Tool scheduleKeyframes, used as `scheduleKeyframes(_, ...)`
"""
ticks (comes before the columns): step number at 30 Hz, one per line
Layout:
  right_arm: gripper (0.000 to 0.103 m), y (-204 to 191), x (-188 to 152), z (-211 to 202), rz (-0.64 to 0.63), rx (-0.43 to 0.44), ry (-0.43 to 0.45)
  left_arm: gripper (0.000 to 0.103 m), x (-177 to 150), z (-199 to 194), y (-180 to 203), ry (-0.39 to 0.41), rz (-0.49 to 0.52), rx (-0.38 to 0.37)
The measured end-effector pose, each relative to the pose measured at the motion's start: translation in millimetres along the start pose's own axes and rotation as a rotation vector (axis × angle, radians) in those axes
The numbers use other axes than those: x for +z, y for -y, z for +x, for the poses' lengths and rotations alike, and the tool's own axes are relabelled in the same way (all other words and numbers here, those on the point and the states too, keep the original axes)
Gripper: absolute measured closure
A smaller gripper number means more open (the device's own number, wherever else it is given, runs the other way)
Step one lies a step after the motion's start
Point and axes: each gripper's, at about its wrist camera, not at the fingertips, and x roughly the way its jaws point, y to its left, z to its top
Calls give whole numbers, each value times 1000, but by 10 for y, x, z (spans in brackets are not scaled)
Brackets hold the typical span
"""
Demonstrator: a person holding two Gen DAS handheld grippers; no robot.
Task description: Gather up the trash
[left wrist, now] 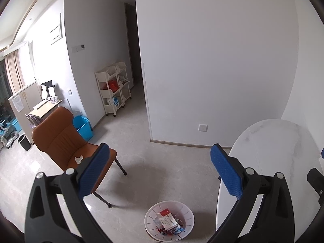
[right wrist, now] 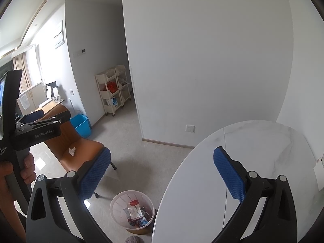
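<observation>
A white plastic waste bin (left wrist: 149, 220) stands on the floor beside the round table and holds small boxes and wrappers (left wrist: 169, 222); it also shows in the right wrist view (right wrist: 119, 204). A crumpled white tissue (left wrist: 78, 159) lies on the seat of the brown chair (left wrist: 60, 137), also seen in the right wrist view (right wrist: 72, 151). My left gripper (left wrist: 160, 174) is open and empty, high above the bin. My right gripper (right wrist: 162, 174) is open and empty, over the table's left edge. The left gripper's body (right wrist: 38, 129) shows at the left of the right wrist view.
A round white marble table (right wrist: 253, 151) fills the right side. A blue bucket (left wrist: 84, 128) stands behind the chair by the wall. A white shelf cart (left wrist: 113, 89) stands by the hallway. A black bin (left wrist: 24, 141) is far left. White paper (right wrist: 319, 174) lies at the table's right edge.
</observation>
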Motion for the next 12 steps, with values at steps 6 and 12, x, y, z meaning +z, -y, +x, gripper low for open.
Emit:
scheduleKeyframes(6, 2, -3, -9, -20, 0, -1, 0, 8, 5, -16, 12, -6, 0, -14)
scheduleKeyframes(12, 2, 3, -15, -35, 1, -2, -1, 8, 7, -19, -13, -8, -10, -16)
